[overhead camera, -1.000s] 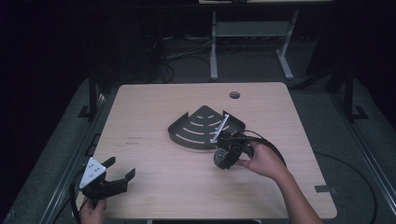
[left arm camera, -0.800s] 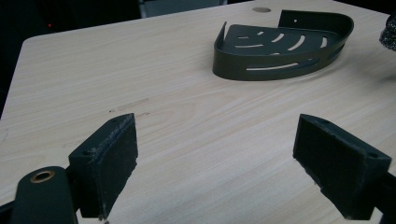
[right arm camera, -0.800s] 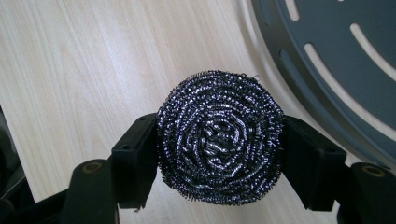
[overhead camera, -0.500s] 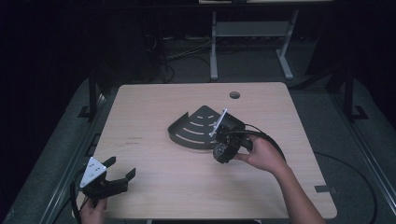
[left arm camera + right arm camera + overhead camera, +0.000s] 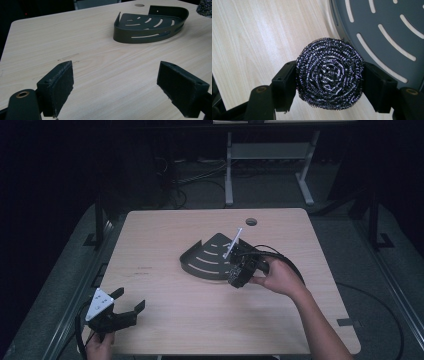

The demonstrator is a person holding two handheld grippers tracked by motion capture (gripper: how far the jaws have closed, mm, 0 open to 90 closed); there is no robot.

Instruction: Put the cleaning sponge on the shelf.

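I am looking down at a light wooden table (image 5: 165, 245) sitting in the middle of a dark room. The table top has a small round hole (image 5: 251, 221) near its far edge. Light is falling on the wood, so it is glowing pale while everything around it is staying almost black. The floor (image 5: 60, 285) under the table is looking grey and soft, like carpet. Behind the table a white metal stand (image 5: 265, 155) with two legs is standing on the floor. Black cables (image 5: 195, 187) are lying in loops beside it. A small grey strip of tape (image 5: 347, 322) is sticking to the floor on the right.
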